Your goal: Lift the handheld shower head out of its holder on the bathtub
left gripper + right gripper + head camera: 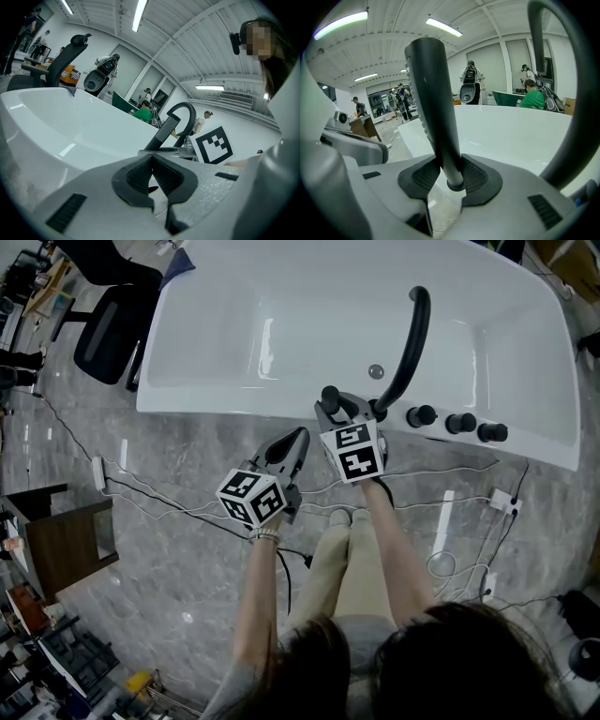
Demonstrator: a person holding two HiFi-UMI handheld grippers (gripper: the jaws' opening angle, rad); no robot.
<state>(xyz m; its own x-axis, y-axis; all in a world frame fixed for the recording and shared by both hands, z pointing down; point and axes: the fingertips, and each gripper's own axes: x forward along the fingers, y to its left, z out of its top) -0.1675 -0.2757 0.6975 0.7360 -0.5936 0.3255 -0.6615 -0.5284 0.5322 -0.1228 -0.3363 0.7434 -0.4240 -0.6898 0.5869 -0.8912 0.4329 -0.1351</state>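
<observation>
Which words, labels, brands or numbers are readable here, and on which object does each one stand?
No text is readable in any view.
The cubes on the left gripper and right gripper bear only black-and-white square markers, no letters.
The bathtub, shower head and knobs show no print.

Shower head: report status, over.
Right gripper shut on black handheld shower head, upright, not yet lifted off white bathtub rim. Left gripper shut, empty. Black curved spout close alongside.
</observation>
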